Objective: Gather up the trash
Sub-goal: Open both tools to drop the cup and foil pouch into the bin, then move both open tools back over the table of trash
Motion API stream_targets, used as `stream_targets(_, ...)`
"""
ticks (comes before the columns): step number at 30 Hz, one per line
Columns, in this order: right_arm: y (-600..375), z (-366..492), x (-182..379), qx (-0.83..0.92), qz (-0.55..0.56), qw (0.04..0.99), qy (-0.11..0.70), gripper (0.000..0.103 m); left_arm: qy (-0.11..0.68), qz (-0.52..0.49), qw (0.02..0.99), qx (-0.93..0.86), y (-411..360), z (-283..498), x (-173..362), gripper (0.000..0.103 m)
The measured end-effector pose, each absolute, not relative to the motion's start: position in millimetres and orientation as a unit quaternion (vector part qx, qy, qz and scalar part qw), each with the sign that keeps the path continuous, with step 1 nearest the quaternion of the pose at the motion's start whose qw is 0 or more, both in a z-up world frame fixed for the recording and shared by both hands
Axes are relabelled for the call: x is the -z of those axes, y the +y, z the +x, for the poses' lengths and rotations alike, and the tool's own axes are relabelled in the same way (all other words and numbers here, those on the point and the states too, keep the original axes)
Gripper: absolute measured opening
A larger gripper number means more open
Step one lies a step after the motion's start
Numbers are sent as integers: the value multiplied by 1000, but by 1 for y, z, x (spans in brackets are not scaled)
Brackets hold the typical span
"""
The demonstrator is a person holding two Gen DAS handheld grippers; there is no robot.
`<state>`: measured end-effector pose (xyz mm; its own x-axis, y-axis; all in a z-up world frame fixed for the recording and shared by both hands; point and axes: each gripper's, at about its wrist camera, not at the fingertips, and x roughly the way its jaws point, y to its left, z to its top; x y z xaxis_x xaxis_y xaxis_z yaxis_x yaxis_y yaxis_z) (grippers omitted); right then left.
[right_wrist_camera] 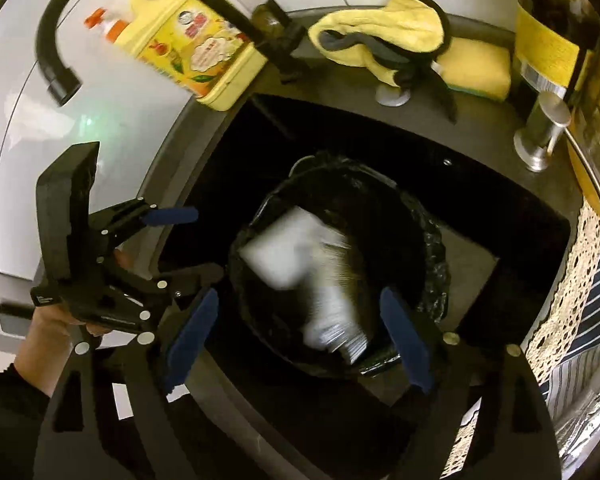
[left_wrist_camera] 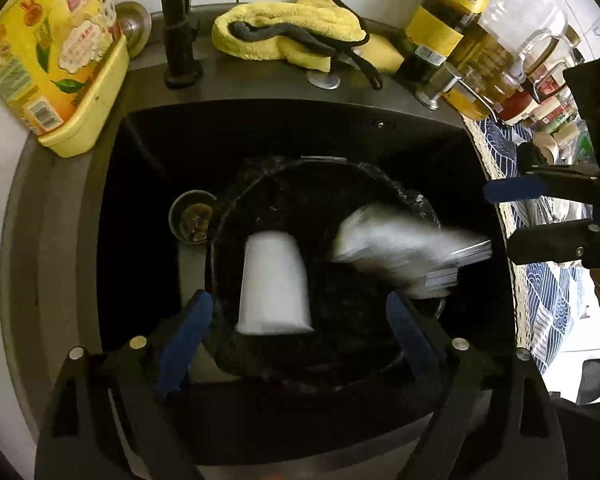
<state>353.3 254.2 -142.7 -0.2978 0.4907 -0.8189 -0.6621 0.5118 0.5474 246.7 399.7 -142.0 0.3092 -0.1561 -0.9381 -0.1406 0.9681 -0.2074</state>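
Two grippers, left gripper and right gripper, are spread wide, empty, above the black-lined round bin; the blurred white paper cup and blurred white wrapper below may be deflected off the rim into the sink.

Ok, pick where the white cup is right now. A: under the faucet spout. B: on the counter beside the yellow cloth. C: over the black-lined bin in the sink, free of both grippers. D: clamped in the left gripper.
C: the white cup shows over the black-lined bin in the sink, with the left gripper and right gripper both open around nothing.
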Motion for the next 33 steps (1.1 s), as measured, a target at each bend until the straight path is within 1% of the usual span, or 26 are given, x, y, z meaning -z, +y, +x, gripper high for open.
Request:
stream_targets(7, 240, 355, 141, -479, -61, 597, 641, 83, 592, -128, 796, 6, 405, 253, 146, 86)
stream_targets(16, 223, 350, 122, -475, -53, 617, 625, 83, 589, -115, 800, 4, 393, 244, 134, 86)
stream_targets(26, 171, 347, 91, -455, -35, 647, 610, 83, 570, -115, 814, -1, 364, 229, 99, 86)
stream_targets(33, 106, 360, 62, -428, -25, 680, 595, 83, 548, -109, 829, 19, 325, 238, 71, 86)
